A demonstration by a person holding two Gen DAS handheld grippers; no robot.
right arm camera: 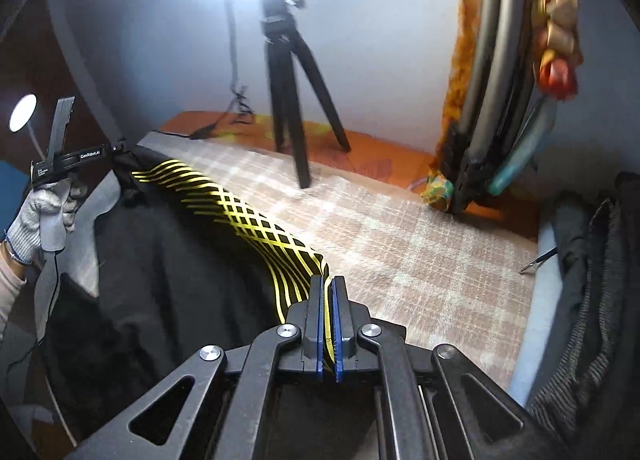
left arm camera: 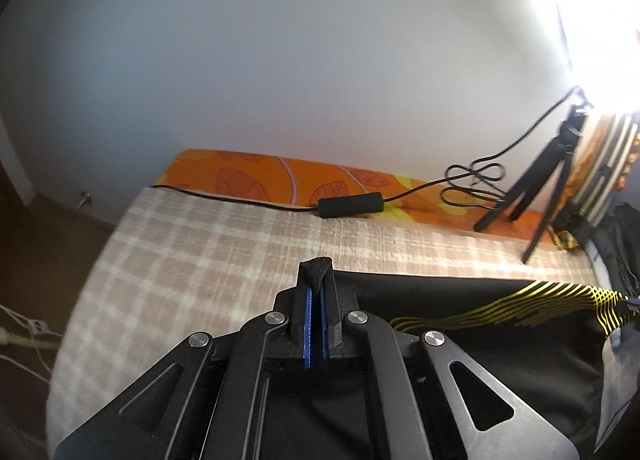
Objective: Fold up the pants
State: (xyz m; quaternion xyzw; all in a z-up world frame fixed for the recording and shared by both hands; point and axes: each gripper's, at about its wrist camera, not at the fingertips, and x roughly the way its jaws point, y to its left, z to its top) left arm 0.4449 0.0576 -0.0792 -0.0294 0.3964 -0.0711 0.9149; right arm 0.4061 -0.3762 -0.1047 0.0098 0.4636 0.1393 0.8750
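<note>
Two grippers share one pair of black pants (right arm camera: 168, 268), and the cloth is strung between them above the checked blanket (left arm camera: 208, 244), which looks like the way to get an edge straight before it is laid over. On the left, the left gripper (left arm camera: 316, 280) has its blue-lined fingers pressed together on a small tuft of black fabric that pokes up past the tips; the gloved hand (right arm camera: 38, 215) holding it can be seen from the other camera, raised at the far end of the cloth. Moving rightward, the upper edge of the pants runs taut, and the yellow lattice stripe (right arm camera: 256, 223) follows it like a guide line. At the right end, the right gripper (right arm camera: 328, 288) is clamped on that striped edge, fabric sandwiched between its pads. Most of the garment sags below this held line; whether its lower part rests on the blanket or hangs off the near side I cannot quite tell. Behind, a black tripod (right arm camera: 296, 71) stands on the orange leaf-print sheet (left arm camera: 280, 179), with a cable (left arm camera: 240, 201) trailing along the wall side, well apart from the pants.
</note>
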